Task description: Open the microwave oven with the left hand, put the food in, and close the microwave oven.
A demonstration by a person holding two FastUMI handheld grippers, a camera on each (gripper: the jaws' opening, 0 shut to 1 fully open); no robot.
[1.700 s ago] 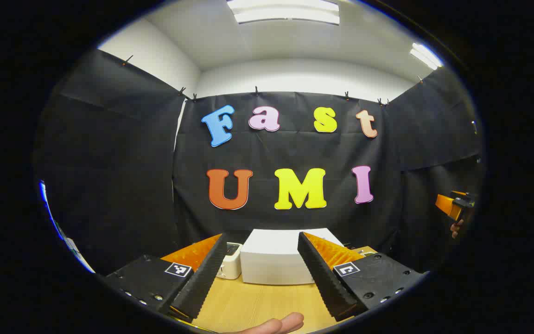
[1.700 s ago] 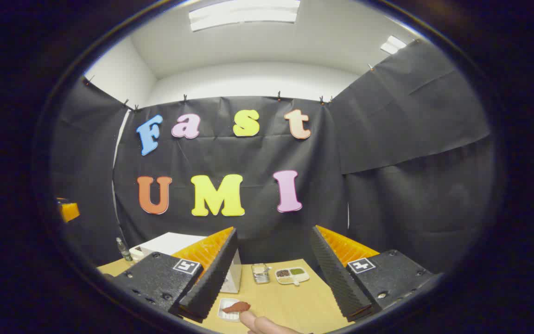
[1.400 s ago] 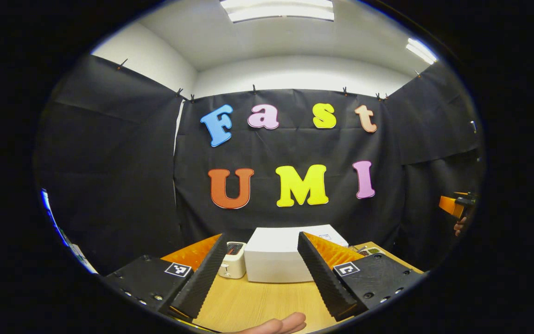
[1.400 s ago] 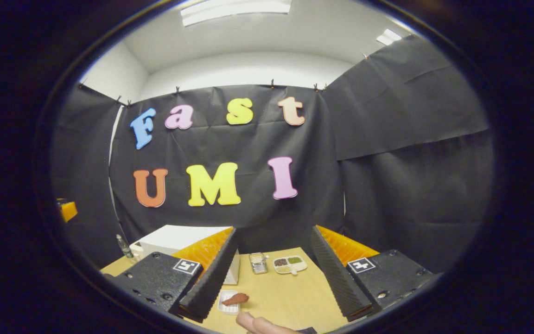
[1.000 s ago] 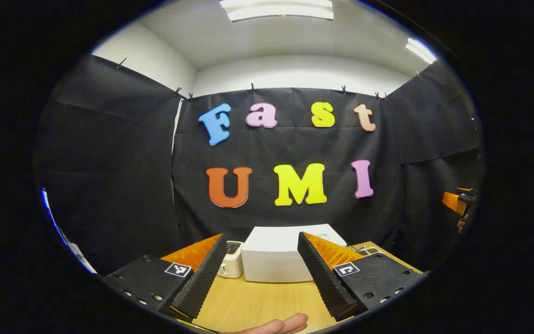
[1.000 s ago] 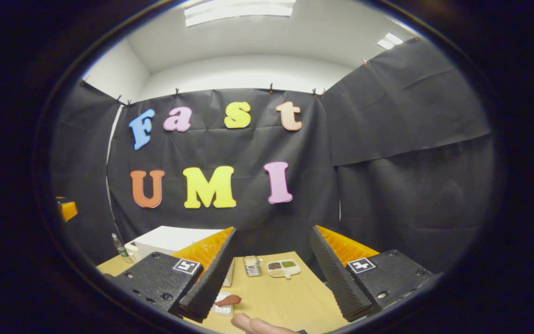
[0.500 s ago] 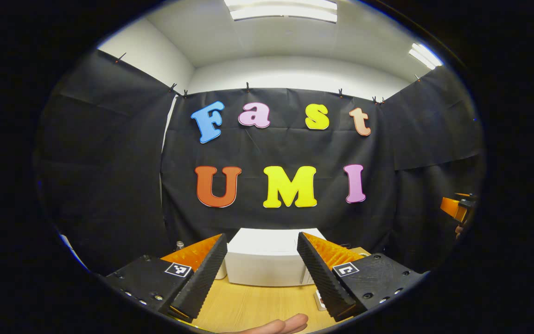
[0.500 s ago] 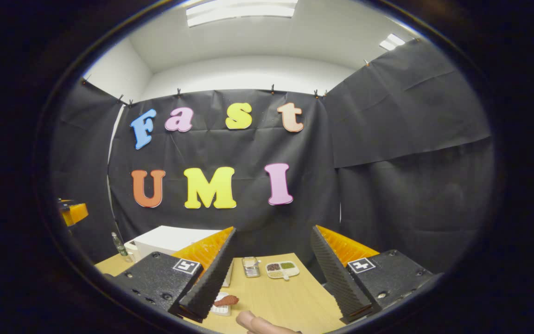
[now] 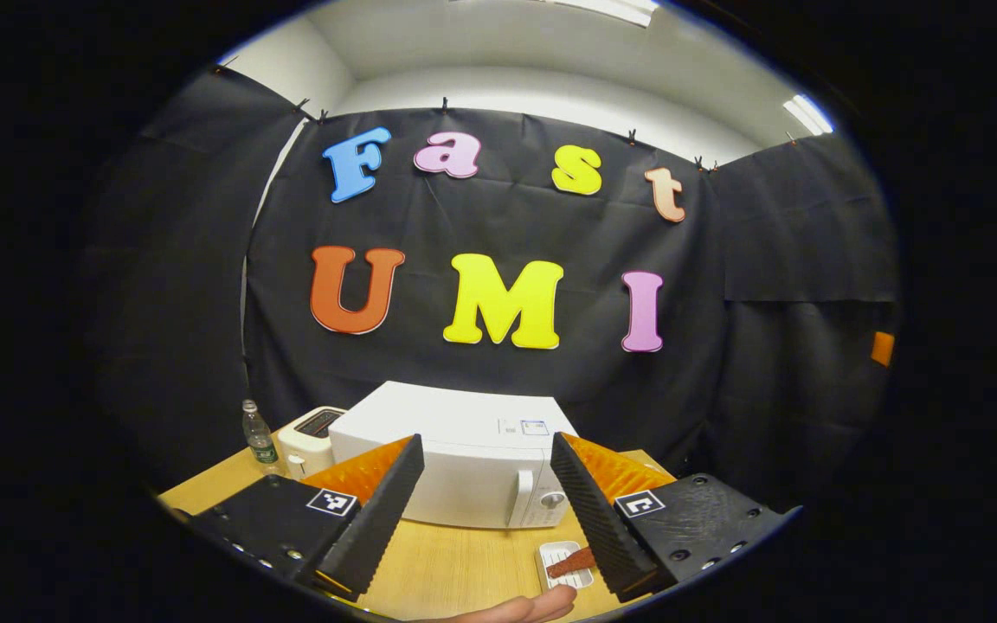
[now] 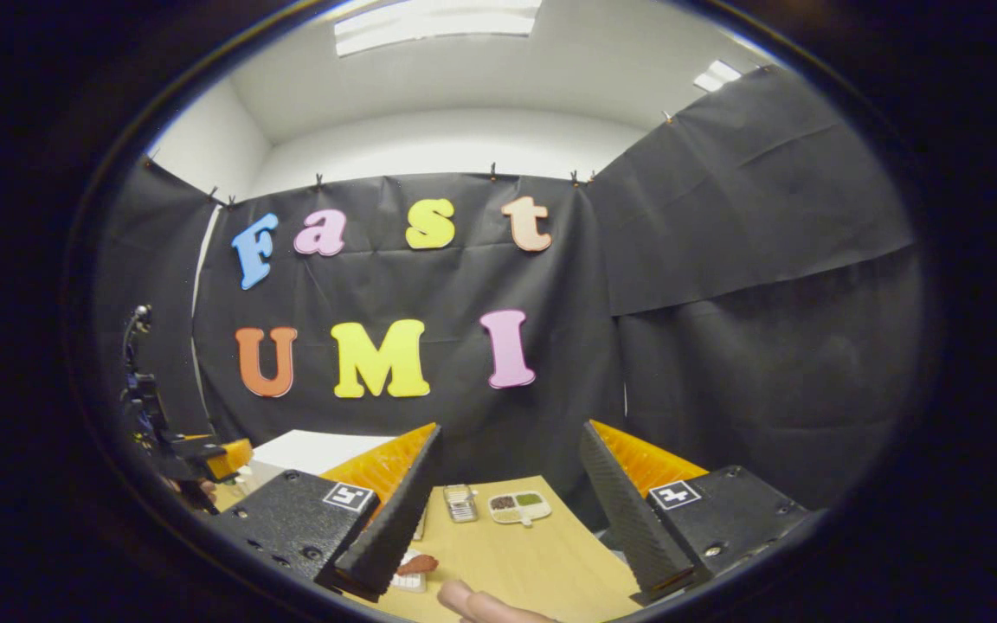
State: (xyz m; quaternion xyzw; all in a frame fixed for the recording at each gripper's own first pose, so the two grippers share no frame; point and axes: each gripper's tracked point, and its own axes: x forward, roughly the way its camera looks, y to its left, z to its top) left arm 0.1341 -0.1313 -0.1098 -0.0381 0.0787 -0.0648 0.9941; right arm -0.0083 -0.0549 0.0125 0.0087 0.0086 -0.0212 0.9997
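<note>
Ahead, boxy white microwave (image 9: 451, 459) on wood-grain table (image 9: 455, 567); both ridged jaws gape wide, empty.

Each tool (image 9: 485, 510) (image 10: 507, 510) had ridged black fingers (image 9: 373, 528), orange backs, screwed black bases with square markers

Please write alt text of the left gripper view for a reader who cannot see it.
A closed white microwave oven stands on a wooden table, seen between the spread fingers of the open left gripper. A white toaster and a small bottle stand to its left; a small plate with reddish food lies in front.
</note>
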